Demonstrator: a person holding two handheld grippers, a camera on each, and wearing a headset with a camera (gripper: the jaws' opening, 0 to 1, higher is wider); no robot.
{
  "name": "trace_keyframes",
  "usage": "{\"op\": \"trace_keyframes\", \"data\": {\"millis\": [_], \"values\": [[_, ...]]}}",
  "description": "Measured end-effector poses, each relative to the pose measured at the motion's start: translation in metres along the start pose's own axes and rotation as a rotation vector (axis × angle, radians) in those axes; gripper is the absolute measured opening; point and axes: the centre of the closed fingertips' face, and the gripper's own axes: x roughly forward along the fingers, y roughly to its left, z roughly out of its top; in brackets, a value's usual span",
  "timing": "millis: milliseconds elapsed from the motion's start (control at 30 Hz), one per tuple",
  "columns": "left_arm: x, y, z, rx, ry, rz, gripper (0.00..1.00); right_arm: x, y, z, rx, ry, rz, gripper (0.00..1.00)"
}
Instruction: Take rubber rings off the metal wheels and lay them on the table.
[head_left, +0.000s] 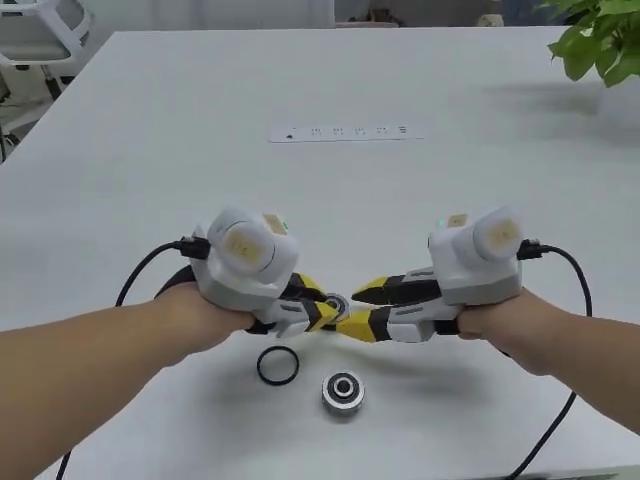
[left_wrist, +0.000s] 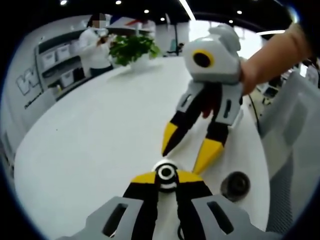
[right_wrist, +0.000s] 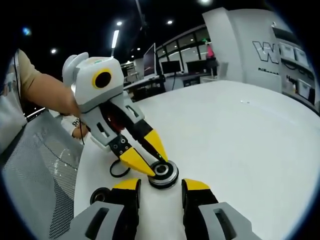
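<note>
Jaws of the left gripper (head_left: 320, 312) are pressed onto a small metal wheel (head_left: 335, 303), their yellow tips pinching it from either side. In the left gripper view the wheel sits right between those tips, pale at its rim and dark at its hub. It appears to be held just above the white worktop (head_left: 420, 190) rather than resting on it, though the head view is too small to settle that.

The right gripper (head_left: 350, 308) faces the left one head-on, tips close to the same wheel. Its jaws are spread, with a plain gap between the two yellow tips, and they grip nothing. In the right gripper view the wheel lies just beyond that gap, near both tips.

A loose black rubber ring (head_left: 278, 365) lies flat on the worktop, nearer the person than the left gripper and just beside it. A second metal wheel (head_left: 343, 390) lies flat to the right of the ring, close to it but apart, below the point where the two grippers meet. In the left gripper view its rim looks dark, so it may still carry a ring.

Each gripper is held in a hand, and a black cable (head_left: 140, 275) trails from the back of each. Farther off, a flat power strip (head_left: 345, 131) lies on the worktop, and green plant leaves (head_left: 598, 40) show at the far right corner.
</note>
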Motion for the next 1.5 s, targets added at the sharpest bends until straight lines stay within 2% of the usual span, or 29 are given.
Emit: {"op": "trace_keyframes", "data": {"millis": [567,1100,1500], "values": [[0.001,-0.003,0.003,-0.005,-0.015,-0.006,0.12,0.004,-0.007,0.003,-0.013,-0.025,-0.013,0.3],[0.001,-0.003,0.005,-0.004,-0.018,-0.005,0.12,0.014,-0.002,0.001,-0.063,-0.022,-0.018,0.27],[0.002,-0.001,0.005,-0.007,-0.021,-0.004,0.12,0.008,-0.003,-0.002,-0.1,-0.012,-0.034,0.22]]}}
